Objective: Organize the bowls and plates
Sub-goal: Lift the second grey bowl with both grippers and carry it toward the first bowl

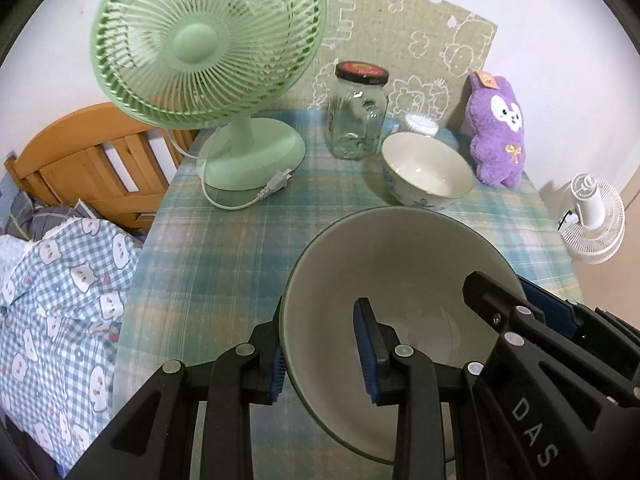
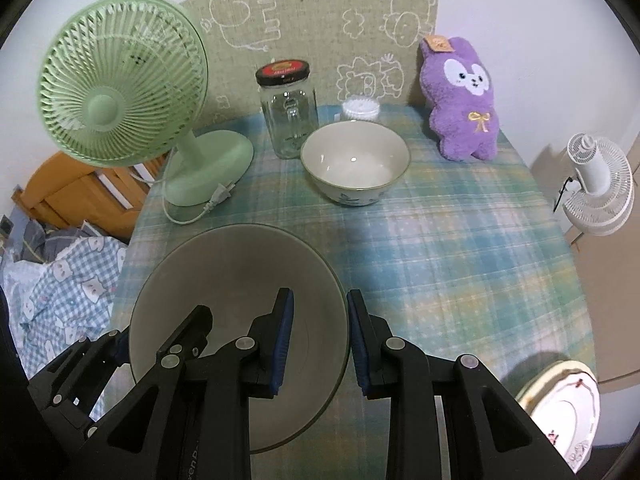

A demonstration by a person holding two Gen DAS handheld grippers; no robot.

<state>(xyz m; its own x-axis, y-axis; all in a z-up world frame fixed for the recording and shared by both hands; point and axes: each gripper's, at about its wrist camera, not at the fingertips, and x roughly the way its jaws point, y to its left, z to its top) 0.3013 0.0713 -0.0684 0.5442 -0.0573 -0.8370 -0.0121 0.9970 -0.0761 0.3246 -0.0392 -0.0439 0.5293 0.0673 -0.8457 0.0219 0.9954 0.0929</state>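
I am holding the large grey bowl above the worktop with both grippers: the left gripper is pinching its left rim, one finger inside and one outside, and the right gripper is pinching the opposite rim likewise, fingers nearly closed. The small floral bowl is sitting farther back, just beside the glass jar. A patterned plate is lying at the near right edge.

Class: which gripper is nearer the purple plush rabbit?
Right. The right gripper clamps the big bowl's rim on the side toward the purple plush rabbit; the left gripper clamps the far rim.
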